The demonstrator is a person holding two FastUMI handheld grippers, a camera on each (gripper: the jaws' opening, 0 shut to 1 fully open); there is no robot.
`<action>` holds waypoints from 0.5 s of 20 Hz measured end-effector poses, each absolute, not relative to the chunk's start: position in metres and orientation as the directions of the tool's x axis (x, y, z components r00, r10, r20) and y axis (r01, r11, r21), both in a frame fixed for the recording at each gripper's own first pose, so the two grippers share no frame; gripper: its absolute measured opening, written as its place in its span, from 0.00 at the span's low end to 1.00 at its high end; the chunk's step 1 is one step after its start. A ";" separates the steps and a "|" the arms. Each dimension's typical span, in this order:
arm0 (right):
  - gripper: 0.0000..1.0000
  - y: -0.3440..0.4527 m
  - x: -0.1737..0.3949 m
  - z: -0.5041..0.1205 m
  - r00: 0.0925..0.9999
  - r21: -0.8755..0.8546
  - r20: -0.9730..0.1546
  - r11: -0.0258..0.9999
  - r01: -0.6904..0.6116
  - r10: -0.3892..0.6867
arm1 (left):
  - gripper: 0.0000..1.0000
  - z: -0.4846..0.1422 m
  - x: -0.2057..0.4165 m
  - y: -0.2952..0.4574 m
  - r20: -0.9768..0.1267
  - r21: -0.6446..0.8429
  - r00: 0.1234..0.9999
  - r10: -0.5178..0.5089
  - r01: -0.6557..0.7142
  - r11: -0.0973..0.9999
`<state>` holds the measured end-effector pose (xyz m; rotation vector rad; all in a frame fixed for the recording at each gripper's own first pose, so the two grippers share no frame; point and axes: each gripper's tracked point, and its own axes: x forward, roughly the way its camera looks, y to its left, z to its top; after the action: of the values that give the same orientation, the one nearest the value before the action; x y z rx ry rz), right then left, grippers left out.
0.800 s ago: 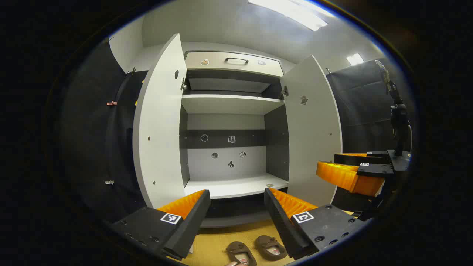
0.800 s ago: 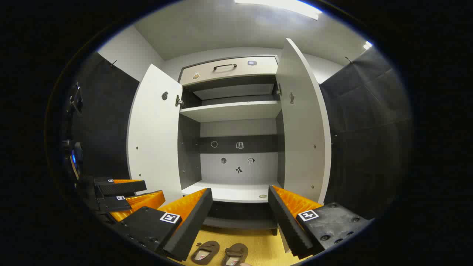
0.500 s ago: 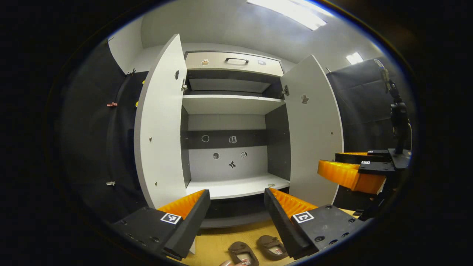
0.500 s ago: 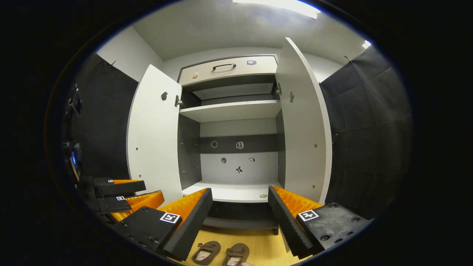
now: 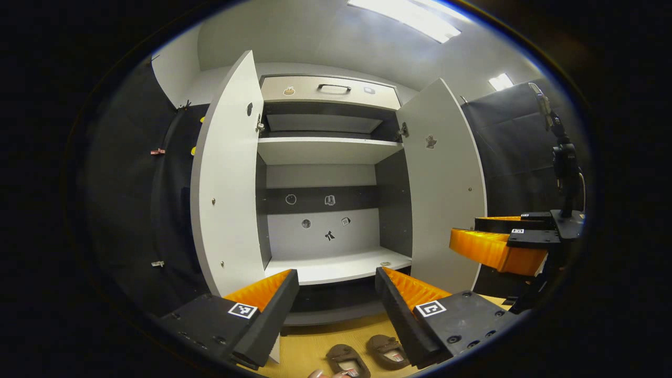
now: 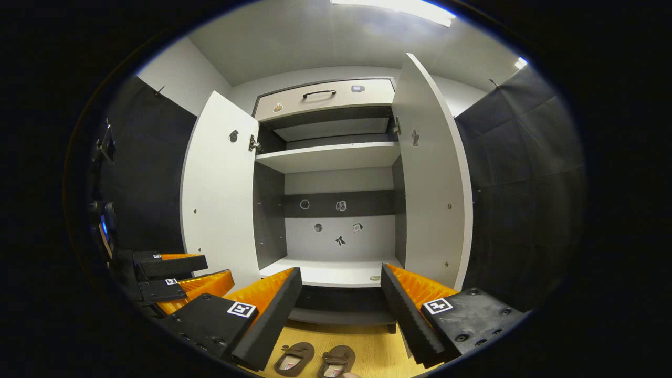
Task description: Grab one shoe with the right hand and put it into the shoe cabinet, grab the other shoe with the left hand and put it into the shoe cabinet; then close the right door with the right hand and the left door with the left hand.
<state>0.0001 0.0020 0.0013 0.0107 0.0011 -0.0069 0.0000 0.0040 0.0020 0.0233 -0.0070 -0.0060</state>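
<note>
Left claw [image 5: 336, 278] and right claw [image 6: 341, 278], both spread wide and empty, face the open shoe cabinet [image 5: 325, 210]. Two small brown shoes [image 6: 312, 361] lie side by side on the floor [image 6: 367, 346] near its base; they look light and soft, best pinched across the heel rim.

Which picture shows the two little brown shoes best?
The right gripper view: both shoes lie side by side on the floor between its open tool's fingers. The left gripper view shows them too, but one is partly hidden behind a finger.
</note>
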 end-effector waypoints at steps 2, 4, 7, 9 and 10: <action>0.99 0.001 -0.001 0.001 1.000 0.015 -0.003 1.000 0.011 -0.011 | 0.94 0.002 -0.001 0.004 0.010 0.023 1.000 -0.010 0.010 1.000; 0.99 0.000 -0.002 0.001 1.000 0.015 -0.004 1.000 0.019 -0.019 | 0.94 0.002 -0.002 0.005 0.011 0.020 1.000 -0.011 0.010 1.000; 0.99 0.001 -0.002 -0.001 1.000 0.014 -0.004 1.000 0.026 -0.026 | 0.94 0.002 -0.003 0.008 0.015 0.020 1.000 -0.009 0.009 1.000; 0.99 0.003 -0.001 -0.007 0.999 0.014 -0.018 1.000 0.027 -0.026 | 0.94 0.004 -0.004 0.011 0.022 0.023 1.000 -0.006 0.006 1.000; 0.99 0.005 -0.001 -0.010 0.999 0.009 -0.028 1.000 0.027 -0.026 | 0.94 0.003 -0.004 0.012 0.025 0.024 1.000 -0.006 0.005 1.000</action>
<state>-0.0011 0.0048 -0.0105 0.0097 0.0280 -0.0264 -0.0041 0.0116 0.0032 0.0239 -0.0247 -0.0055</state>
